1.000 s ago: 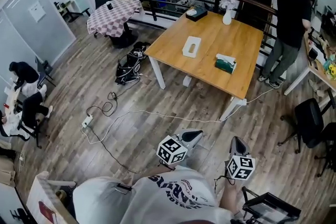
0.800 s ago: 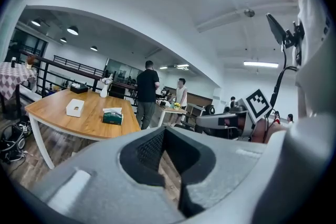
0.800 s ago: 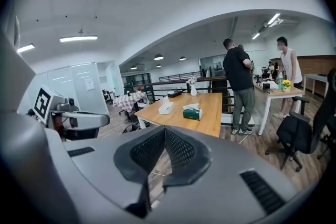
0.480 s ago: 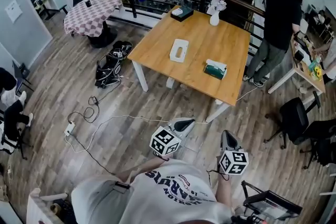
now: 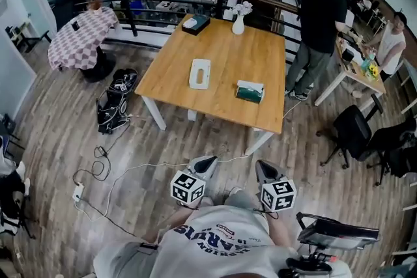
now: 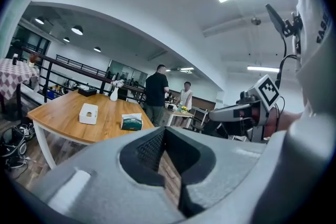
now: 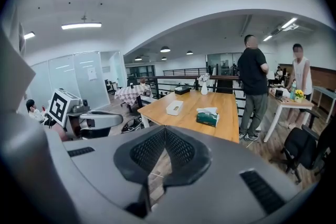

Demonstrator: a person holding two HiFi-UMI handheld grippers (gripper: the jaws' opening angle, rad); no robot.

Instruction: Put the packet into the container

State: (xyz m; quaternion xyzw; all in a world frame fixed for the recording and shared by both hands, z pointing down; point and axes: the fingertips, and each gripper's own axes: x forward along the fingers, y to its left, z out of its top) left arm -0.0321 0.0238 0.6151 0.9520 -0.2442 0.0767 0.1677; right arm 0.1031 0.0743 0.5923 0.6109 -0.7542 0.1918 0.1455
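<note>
A green packet (image 5: 249, 92) lies on the wooden table (image 5: 221, 97), with a white open-topped container (image 5: 200, 73) to its left. Both also show far off in the left gripper view, packet (image 6: 132, 122) and container (image 6: 88, 113), and in the right gripper view, packet (image 7: 208, 117) and container (image 7: 174, 107). My left gripper (image 5: 207, 161) and right gripper (image 5: 260, 165) hang side by side over the floor, well short of the table's near edge. Each has its jaws shut with nothing between them, as the left gripper (image 6: 164, 129) and right gripper (image 7: 165, 128) show close up.
A black box (image 5: 196, 24) and a white vase (image 5: 238, 24) stand at the table's far end. Two people (image 5: 319, 16) stand right of it by another desk. An office chair (image 5: 352, 133) is at right. Cables (image 5: 98, 172) and a bag (image 5: 111, 104) lie on the floor at left.
The person has walked forward: both grippers have moved toward the table, which now sits nearer and more central in the head view. Both jaws stayed shut.
</note>
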